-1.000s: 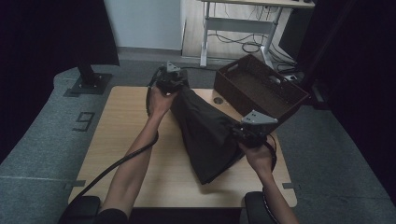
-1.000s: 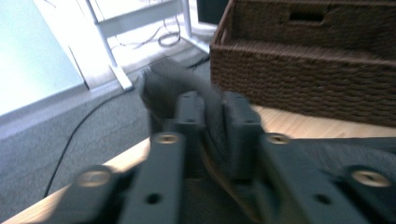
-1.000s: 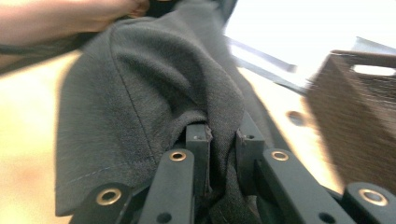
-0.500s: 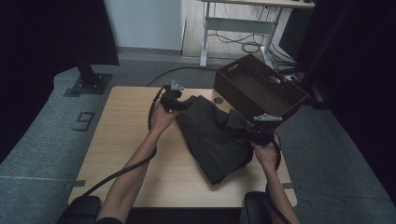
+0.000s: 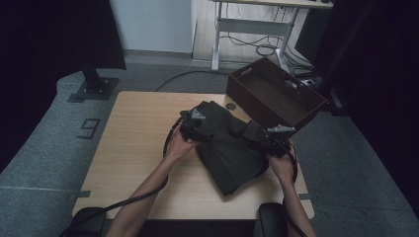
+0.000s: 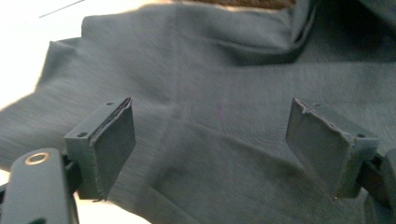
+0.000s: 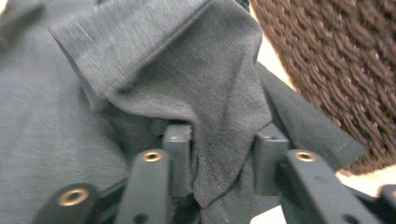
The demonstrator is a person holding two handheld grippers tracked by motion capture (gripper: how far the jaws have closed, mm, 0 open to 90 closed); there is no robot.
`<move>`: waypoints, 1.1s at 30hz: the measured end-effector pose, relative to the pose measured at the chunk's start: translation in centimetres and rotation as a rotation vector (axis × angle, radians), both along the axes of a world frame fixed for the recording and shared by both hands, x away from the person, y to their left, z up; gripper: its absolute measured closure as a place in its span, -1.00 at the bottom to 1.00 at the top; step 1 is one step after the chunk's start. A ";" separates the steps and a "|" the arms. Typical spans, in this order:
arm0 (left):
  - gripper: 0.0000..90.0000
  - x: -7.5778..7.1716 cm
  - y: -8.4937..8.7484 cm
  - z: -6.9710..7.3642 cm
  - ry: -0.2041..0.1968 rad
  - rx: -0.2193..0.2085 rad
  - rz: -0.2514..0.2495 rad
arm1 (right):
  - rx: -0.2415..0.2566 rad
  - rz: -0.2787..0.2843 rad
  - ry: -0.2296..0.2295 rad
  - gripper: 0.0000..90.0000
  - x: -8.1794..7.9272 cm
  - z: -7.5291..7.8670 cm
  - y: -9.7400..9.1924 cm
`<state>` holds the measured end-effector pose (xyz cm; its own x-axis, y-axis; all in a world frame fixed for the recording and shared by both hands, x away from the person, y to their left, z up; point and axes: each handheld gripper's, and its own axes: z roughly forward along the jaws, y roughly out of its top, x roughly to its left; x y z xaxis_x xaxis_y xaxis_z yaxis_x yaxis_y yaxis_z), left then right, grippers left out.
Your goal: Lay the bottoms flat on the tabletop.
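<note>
A dark grey garment [image 5: 230, 148] lies spread on the wooden table [image 5: 133, 143], one corner near the brown woven basket [image 5: 257, 106]. My left gripper [image 5: 200, 129] rests at its left edge. In the left gripper view its jaws have just been opening and stand wide apart [image 6: 210, 140] over the flat cloth [image 6: 224, 84], pinching nothing. My right gripper [image 5: 266, 140] is at the garment's right edge. Its jaws [image 7: 223, 158] have just been opening too. A loose fold of the cloth [image 7: 163, 60] still hangs between them, with a gap beside the pads.
The basket [image 7: 336, 56] stands at the table's back right corner, close to my right gripper. A round cable hole [image 5: 230, 106] sits near the table's far edge. Behind the table are a desk frame with cables [image 5: 257, 29] and a floor stand's base [image 5: 91, 89].
Both hands have come down with the garment, which hung lifted a second ago and now lies on the table. Both grippers' jaws have opened.
</note>
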<state>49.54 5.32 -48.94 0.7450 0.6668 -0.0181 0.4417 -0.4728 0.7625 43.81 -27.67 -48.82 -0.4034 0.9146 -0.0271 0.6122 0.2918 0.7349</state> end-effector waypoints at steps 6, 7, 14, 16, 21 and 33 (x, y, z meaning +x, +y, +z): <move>-0.69 -1.0 -0.6 -2.1 0.032 -0.006 -0.003 | -0.038 -0.037 0.022 -0.30 0.6 -1.6 -0.7; -0.69 -1.1 -0.7 -2.4 0.035 -0.004 -0.001 | -0.045 -0.044 0.022 -0.33 0.7 -1.8 -0.8; -0.68 -1.4 -1.0 -4.6 0.063 0.034 0.010 | -0.050 -0.081 0.045 -0.50 1.1 -3.7 -1.8; -0.68 -1.6 -1.1 -4.8 0.053 0.054 0.010 | -0.048 -0.077 0.061 -0.54 1.2 -4.4 -1.9; -0.67 -1.7 -1.0 -5.0 0.042 0.095 0.009 | -0.036 -0.053 0.069 -0.53 1.2 -5.4 -1.6; -0.67 -2.3 3.0 -5.0 0.072 0.104 0.064 | 0.023 0.053 0.071 -0.38 -1.6 -5.7 1.6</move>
